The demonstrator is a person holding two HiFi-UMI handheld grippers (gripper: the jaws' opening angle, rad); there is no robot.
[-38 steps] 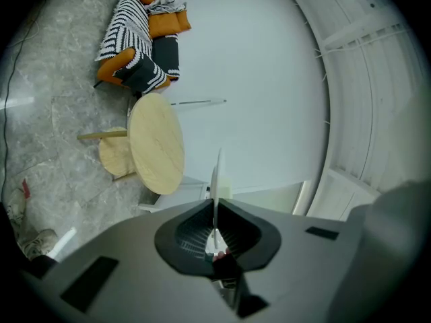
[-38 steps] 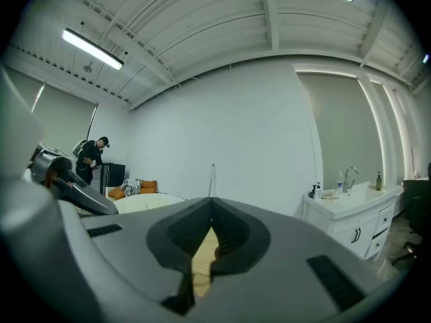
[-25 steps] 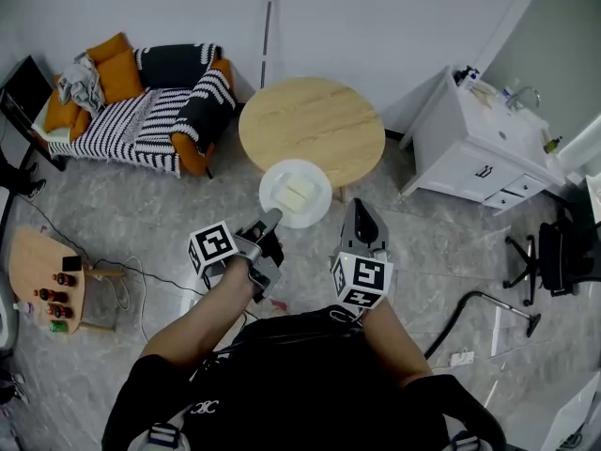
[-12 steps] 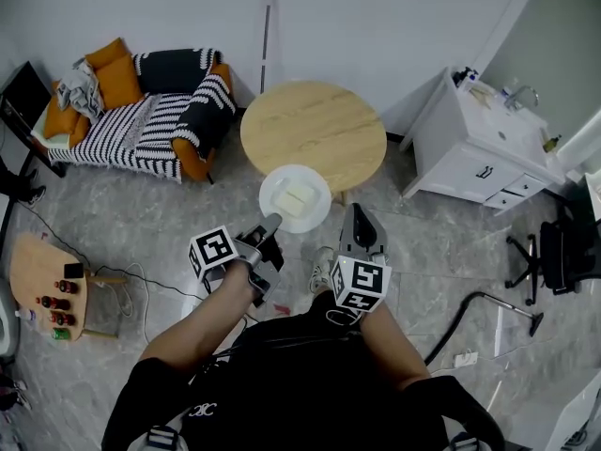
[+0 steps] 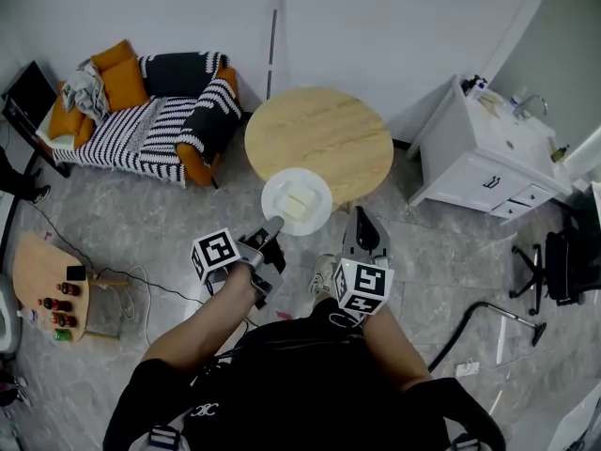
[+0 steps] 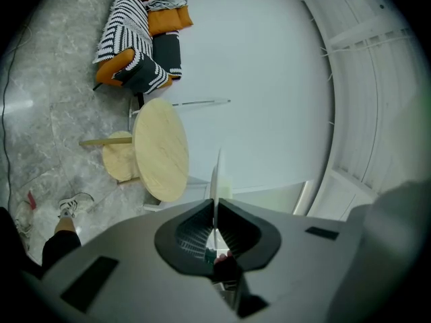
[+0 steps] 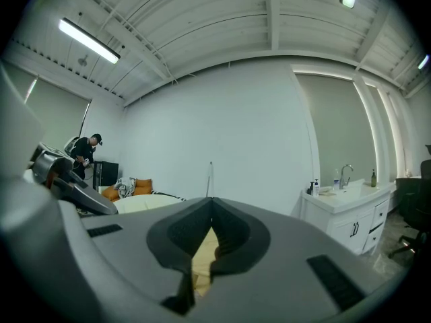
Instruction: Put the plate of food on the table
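One plate of food [image 5: 297, 202], rim pinched in the left gripper [image 5: 273, 224], has the round wooden table [image 5: 319, 139] at twelve o'clock; right gripper [image 5: 362, 220] closed, empty.

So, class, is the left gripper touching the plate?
Touching: in the left gripper view, the left gripper's fingers pinch the plate's rim edge-on.

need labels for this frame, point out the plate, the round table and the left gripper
plate [image 5: 317, 190], head view, bare white part near the rim
round table [image 5: 319, 139], head view, middle of wooden top
left gripper [image 5: 274, 223], head view, jaws' tips on the plate's rim
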